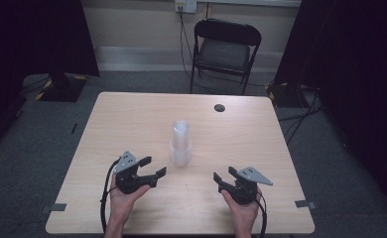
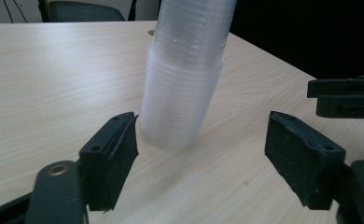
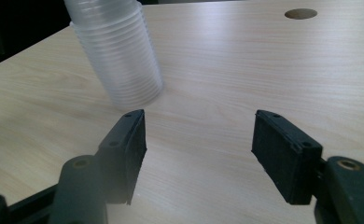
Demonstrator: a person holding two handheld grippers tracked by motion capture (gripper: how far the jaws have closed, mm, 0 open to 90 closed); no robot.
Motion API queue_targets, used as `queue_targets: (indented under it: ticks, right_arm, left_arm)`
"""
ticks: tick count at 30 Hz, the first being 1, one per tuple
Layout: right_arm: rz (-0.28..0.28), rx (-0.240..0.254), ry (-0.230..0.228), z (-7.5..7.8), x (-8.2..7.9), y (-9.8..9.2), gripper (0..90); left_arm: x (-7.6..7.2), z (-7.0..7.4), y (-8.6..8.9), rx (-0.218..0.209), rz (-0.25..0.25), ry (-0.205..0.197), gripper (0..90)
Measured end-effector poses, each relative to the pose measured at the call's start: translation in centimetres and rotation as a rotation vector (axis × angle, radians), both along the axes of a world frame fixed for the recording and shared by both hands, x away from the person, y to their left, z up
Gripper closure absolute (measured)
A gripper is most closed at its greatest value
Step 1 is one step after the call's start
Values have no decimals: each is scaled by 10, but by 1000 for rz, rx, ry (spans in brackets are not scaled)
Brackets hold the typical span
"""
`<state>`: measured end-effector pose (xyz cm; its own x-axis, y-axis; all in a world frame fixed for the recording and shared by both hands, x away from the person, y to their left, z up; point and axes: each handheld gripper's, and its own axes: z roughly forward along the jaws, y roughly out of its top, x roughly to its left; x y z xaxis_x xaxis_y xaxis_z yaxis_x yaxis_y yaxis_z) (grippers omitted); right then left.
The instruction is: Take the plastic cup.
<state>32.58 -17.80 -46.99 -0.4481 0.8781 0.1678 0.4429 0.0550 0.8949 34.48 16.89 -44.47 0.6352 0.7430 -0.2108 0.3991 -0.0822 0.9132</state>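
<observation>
A tall stack of clear plastic cups (image 1: 180, 144) stands upright near the middle of the light wooden table (image 1: 127, 114). My left gripper (image 1: 153, 166) rests in a hand at the stack's lower left, pointing toward it, jaws apart and empty. In the left gripper view the cup stack (image 2: 185, 79) rises just beyond the left gripper (image 2: 206, 130), untouched. My right gripper (image 1: 225, 173) sits at the stack's lower right, also open with nothing in it. In the right gripper view the cup stack (image 3: 119, 56) stands ahead and to the left of the right gripper (image 3: 201, 133).
A round cable hole (image 1: 219, 107) lies in the tabletop behind the stack, and shows as the hole (image 3: 301, 13). A black folding chair (image 1: 225, 49) stands beyond the far edge. The other gripper (image 2: 346, 98) shows at the right of the left gripper view.
</observation>
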Motion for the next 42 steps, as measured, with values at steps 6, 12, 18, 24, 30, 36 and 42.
queue_targets:
  ticks: [6,12,18,24,30,36,42]
  right_arm:
    - [26,1,11,0,-5,9,331]
    - [33,-2,-6,2,-7,9,324]
    - [47,-7,-9,2,-7,13,321]
    - [55,-11,-3,1,-8,16,320]
    - [67,-16,0,1,-3,20,310]
    - [69,-12,13,-1,-3,20,311]
    - [53,-12,1,0,-4,18,312]
  left_arm:
    - [4,15,-11,19,-19,-36,178]
    - [14,25,-17,18,-29,-53,160]
    - [27,33,-25,32,-36,-62,184]
    - [39,38,-34,52,-29,-73,212]
    - [51,44,-42,23,1,-87,191]
    - [60,52,-49,54,-5,-88,159]
    - [73,56,-56,83,-18,-104,192]
